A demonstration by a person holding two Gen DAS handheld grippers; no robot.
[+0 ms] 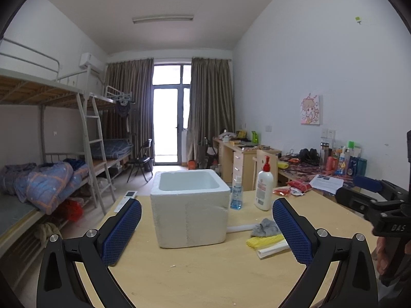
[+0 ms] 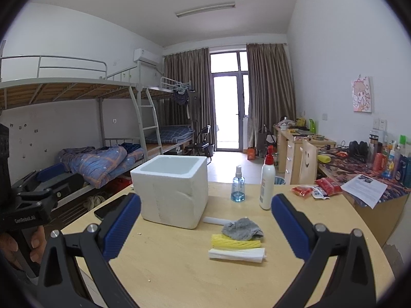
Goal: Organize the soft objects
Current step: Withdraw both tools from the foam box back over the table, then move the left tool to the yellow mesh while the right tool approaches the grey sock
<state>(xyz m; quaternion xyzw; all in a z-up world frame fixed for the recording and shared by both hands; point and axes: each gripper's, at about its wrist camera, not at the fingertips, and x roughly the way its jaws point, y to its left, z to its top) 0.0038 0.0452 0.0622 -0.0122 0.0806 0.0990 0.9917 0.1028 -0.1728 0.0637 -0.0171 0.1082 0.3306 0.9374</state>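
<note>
A white foam box [image 1: 190, 210] [image 2: 172, 192] stands open-topped on the wooden table [image 2: 179, 269]. To its right lie a grey cloth [image 2: 242, 228] [image 1: 264, 227], a yellow foam net [image 2: 236, 242] [image 1: 262, 241], a white foam sheet roll [image 2: 236, 254] [image 1: 272, 250] and a white strip [image 2: 213, 220]. My left gripper [image 1: 205, 231] is open and empty, held above the table facing the box. My right gripper [image 2: 205, 228] is open and empty, just short of the soft items.
A blue spray bottle [image 2: 238, 186] and a white lotion pump bottle [image 2: 267, 182] stand behind the soft items. Red snack packets [image 2: 316, 190] and a paper [image 2: 364, 186] lie at the right. A phone [image 2: 110, 206] and a remote [image 1: 125, 200] lie left of the box.
</note>
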